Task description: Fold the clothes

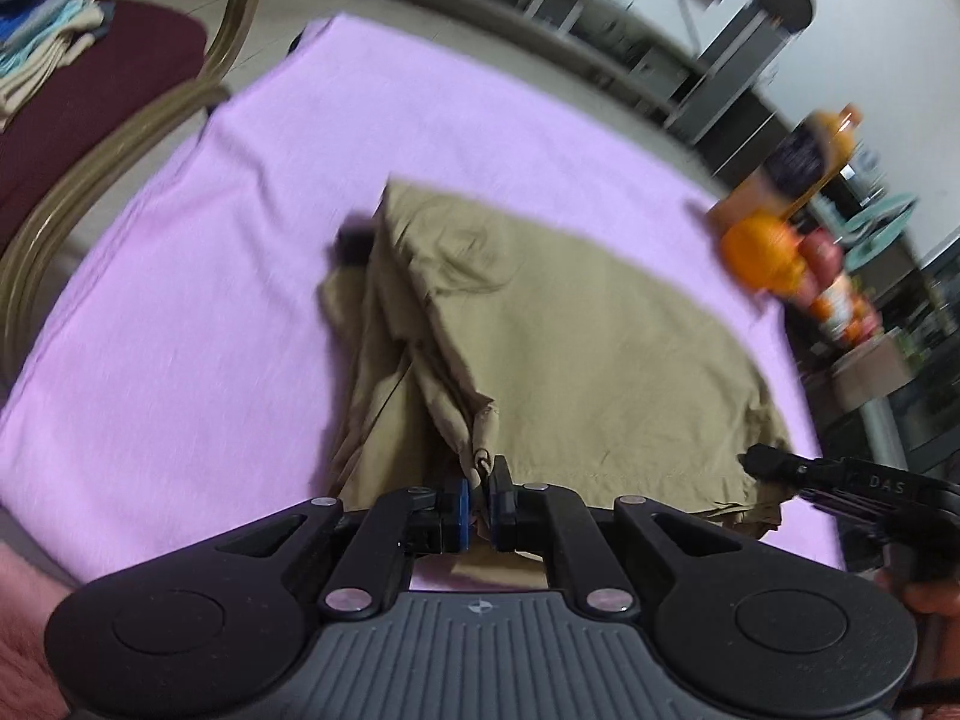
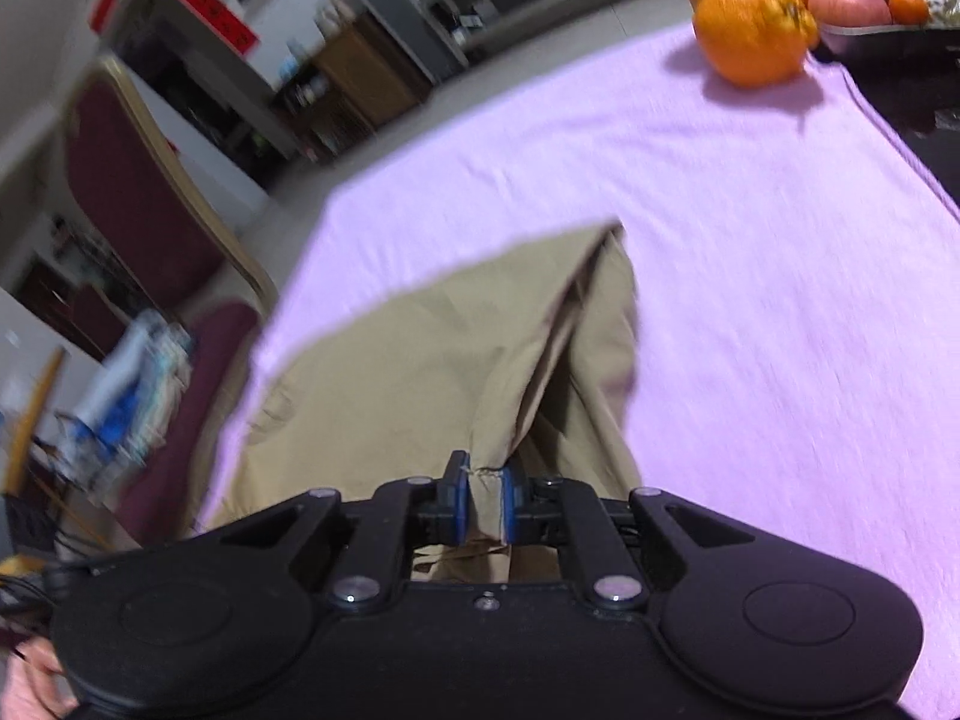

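Pinching khaki garment point(image 1: 576, 324) edge, left gripper point(image 1: 478, 507) and right gripper point(image 2: 483, 504) both clamped on cloth, lifting near hem to fold toward orange point(image 2: 750, 30) across purple-covered counter point(image 2: 780, 300).

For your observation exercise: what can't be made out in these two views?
- Left wrist view: tall orange-labelled bottle, label unreadable from motion blur.
- Right wrist view: stack of folded clothes on the maroon chair, smeared by blur.
- Both views: crumpled khaki fabric garment, type unclear; near edge hidden behind claws.

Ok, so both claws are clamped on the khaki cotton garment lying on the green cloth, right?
Not quite: the cloth under it is lilac purple, not green, as the right wrist view shows. Both the left claw and right claw are indeed clamped on the khaki cotton garment.
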`<action>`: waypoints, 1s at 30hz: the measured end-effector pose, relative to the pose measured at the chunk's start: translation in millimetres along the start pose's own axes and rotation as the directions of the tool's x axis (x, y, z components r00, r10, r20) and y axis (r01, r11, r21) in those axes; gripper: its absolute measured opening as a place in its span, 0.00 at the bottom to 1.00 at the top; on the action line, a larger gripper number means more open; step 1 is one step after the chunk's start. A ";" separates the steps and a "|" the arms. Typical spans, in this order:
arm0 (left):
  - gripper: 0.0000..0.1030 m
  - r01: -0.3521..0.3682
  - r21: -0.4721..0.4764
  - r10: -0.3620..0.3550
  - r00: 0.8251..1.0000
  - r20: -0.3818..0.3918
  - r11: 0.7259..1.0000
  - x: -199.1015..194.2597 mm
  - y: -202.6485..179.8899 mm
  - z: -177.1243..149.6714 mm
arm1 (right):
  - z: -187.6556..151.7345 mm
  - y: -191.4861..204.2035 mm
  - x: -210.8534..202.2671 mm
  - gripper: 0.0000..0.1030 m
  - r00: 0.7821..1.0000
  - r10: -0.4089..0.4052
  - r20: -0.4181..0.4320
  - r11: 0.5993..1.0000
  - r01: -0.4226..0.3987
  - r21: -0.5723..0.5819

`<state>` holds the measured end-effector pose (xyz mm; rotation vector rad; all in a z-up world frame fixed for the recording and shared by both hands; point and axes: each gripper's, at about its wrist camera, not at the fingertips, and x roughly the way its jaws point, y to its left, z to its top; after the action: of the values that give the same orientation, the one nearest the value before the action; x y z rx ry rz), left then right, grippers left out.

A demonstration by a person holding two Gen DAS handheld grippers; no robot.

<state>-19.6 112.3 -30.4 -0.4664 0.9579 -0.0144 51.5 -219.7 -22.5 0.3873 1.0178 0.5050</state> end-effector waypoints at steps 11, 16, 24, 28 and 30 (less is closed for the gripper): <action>0.07 -0.057 0.056 0.058 0.998 -0.013 0.997 3.3 -6.8 -2.6 | -9.4 -0.3 12.4 0.11 0.995 -0.047 -0.088 0.999 0.046 -0.018; 0.07 -0.089 0.090 0.093 0.995 -0.039 0.992 8.3 -9.7 -7.4 | -14.1 -2.1 18.9 0.11 0.986 -0.070 -0.152 0.998 0.068 -0.018; 0.09 -0.088 0.061 0.087 0.996 0.008 0.994 -30.8 -4.0 -21.1 | -8.8 -3.3 -32.4 0.27 0.999 -0.038 0.009 0.999 0.038 -0.031; 0.09 -0.067 0.036 0.065 0.996 0.063 0.997 -54.3 2.3 -20.0 | -3.9 -15.8 -52.6 0.31 0.994 -0.022 0.106 0.999 0.019 0.027; 0.09 -0.060 0.045 0.054 0.992 0.116 0.997 -63.8 -1.6 -10.3 | -1.6 -17.4 -52.9 0.31 0.991 0.013 0.135 0.999 -0.019 0.046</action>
<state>-64.6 120.7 15.2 -0.3912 0.8562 0.0403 31.2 -263.8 4.7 0.4662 0.8974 0.4632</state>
